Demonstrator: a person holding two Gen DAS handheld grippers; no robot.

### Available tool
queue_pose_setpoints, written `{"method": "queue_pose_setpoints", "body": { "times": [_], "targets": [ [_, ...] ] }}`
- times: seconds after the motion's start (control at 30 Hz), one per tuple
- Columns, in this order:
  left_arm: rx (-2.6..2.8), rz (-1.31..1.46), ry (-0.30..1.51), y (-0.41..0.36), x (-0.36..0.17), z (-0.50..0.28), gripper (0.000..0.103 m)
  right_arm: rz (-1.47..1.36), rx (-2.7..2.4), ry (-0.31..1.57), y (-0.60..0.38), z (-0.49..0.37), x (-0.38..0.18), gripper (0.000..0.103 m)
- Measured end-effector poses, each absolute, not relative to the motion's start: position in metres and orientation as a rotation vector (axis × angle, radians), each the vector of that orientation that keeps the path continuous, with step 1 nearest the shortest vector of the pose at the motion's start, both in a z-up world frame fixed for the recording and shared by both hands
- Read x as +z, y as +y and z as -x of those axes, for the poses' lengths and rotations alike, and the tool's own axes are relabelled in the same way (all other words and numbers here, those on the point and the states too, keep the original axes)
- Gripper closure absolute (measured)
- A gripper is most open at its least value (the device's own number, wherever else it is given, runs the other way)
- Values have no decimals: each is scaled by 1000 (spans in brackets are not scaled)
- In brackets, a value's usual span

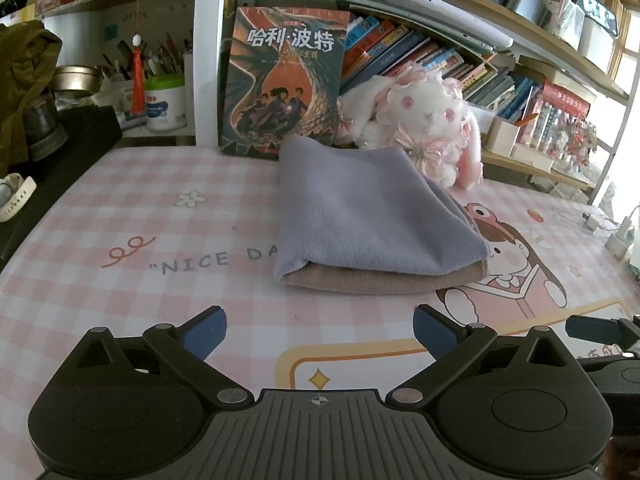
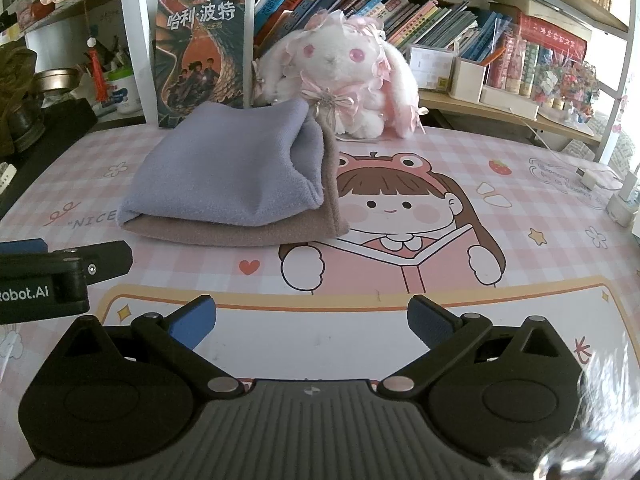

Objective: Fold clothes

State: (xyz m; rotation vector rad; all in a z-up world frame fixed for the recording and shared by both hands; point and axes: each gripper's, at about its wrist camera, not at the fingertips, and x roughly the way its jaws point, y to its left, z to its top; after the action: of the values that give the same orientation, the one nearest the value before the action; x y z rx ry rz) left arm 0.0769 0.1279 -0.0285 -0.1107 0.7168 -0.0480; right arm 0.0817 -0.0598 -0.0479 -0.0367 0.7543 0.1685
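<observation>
Looking along both tools, we are seeing the clothes as a small folded stack: a lilac piece (image 1: 372, 208) lying on a tan piece (image 1: 360, 282), on the pink checked worktop (image 1: 120, 200) just in front of the book (image 1: 280, 80) and the plush rabbit (image 1: 424, 120). We are holding the left hand-held gripper (image 1: 320, 330) with its blue pads (image 1: 204, 334) spread wide and nothing between them, well short of the stack. The right hand-held gripper (image 2: 312, 320) is likewise spread and empty, with the stack ahead and to its left.

We are judging the folding to be nearly or wholly done. Both pieces are looking soft, light and fleecy, so they will be sagging and sliding over each other if lifted by one corner. The rounded fold along the near edge is looking like the firmest place to pinch; taking both layers there, one tool near each end, should be keeping the stack together. The open hems on the right side are likely to splay.
</observation>
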Motion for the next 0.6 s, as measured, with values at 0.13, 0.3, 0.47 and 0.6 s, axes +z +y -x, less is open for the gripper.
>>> {"method": "queue_pose_setpoints", "body": {
  "times": [0.13,0.3,0.47,0.6],
  "targets": [
    [-48,108,721,128,-29,-77,2,37,171,754,-60,-82,-48,0],
    [-47,101,721,127,-29,-77,2,34,172,756,-60,-83,-48,0],
    [-46,92,724,125,-30,-77,2,30,173,758,-60,-83,-48,0],
    [-46,90,723,126,-30,-78,2,30,174,757,-60,-83,-48,0]
  ]
}}
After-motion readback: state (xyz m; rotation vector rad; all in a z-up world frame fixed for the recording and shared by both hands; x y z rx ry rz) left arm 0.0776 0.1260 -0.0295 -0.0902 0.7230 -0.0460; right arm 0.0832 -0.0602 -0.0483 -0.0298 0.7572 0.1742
